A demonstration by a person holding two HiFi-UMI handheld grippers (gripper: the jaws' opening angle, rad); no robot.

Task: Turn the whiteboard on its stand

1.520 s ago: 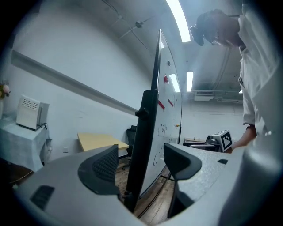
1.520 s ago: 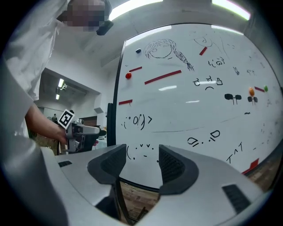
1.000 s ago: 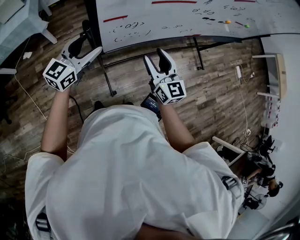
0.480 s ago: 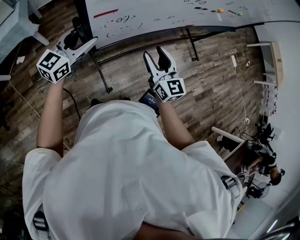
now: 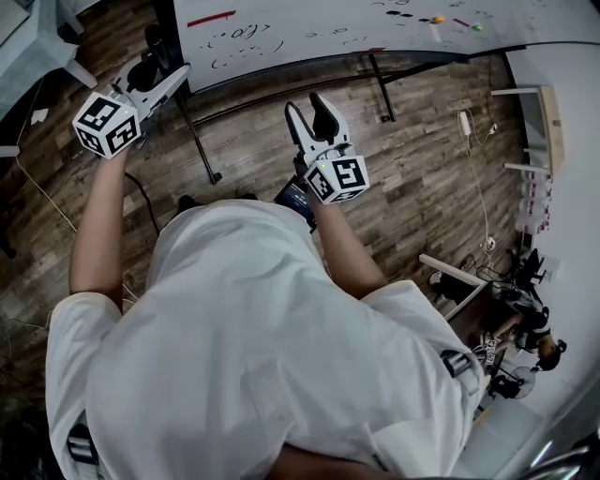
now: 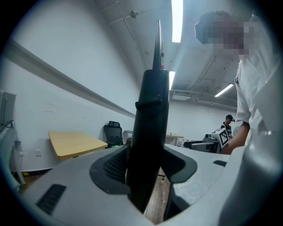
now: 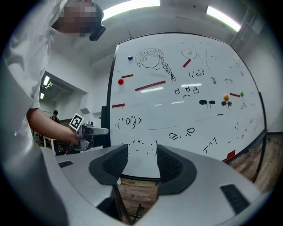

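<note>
The whiteboard with red strokes and doodles stands on a black stand ahead of me; it fills the right gripper view. Its black side post rises straight between the jaws of my left gripper. Those jaws have just been closing, and both pads press on the post. In the head view the left gripper is at the board's left edge. My right gripper hangs short of the board's lower edge. Its jaws have just been closing a little; they are open, with nothing between them.
The floor is wood planking. A stand leg runs down toward my feet. A white table is at far left, a shelf and cables at right. A yellow table, an office chair and another person are behind.
The left gripper's jaws have closed from wide open onto the board's side post. The right gripper has hardly moved.
</note>
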